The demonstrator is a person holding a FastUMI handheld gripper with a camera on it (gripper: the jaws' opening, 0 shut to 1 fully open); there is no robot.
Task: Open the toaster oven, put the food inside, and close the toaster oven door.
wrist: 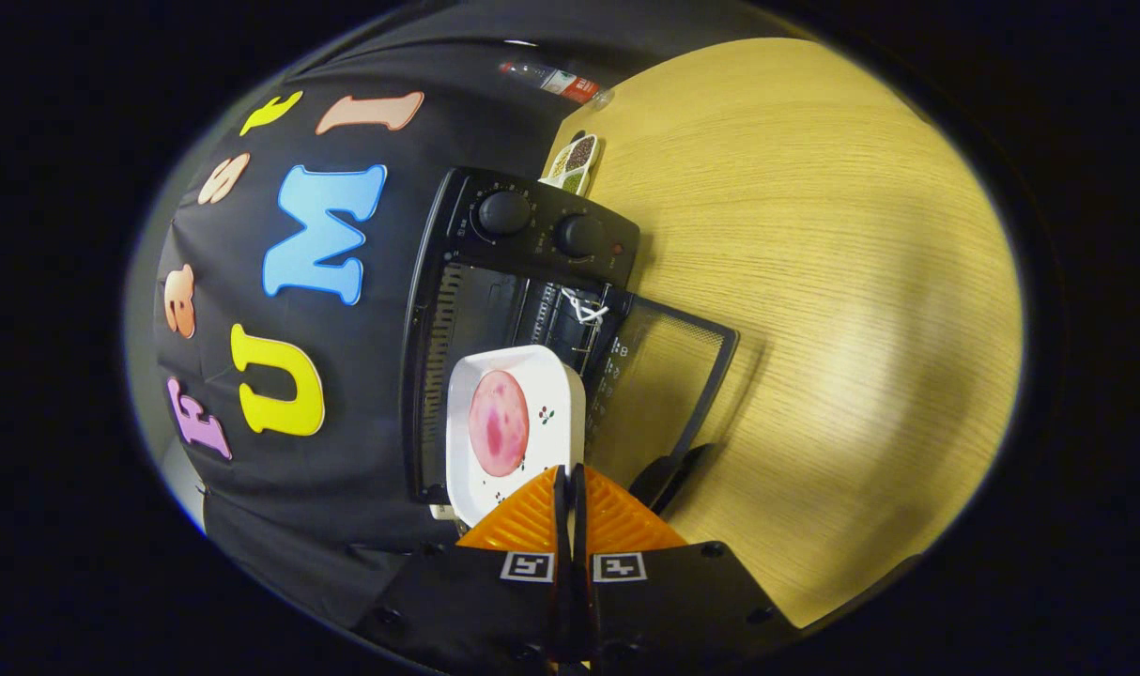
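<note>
A black toaster oven (495, 282) stands on the wooden table (833, 282) against the booth's wall, with two knobs (504, 212) on its panel. Its glass door (664, 376) hangs fully open, and the door's handle (669, 477) lies close beside my fingers. A white square plate (551, 390) carries a round pink slice of food (498, 422). My gripper (568, 479) is shut on the plate's near rim and holds the plate at the oven's mouth, over the hinge side of the door. Part of the oven's dark inside is hidden behind the plate.
A white cord (584, 308) is tied at the top of the door. Beyond the oven sit a small divided dish of grains (575, 161) and a plastic bottle (556, 83) lying at the table's far edge. Bare tabletop stretches away beyond the door.
</note>
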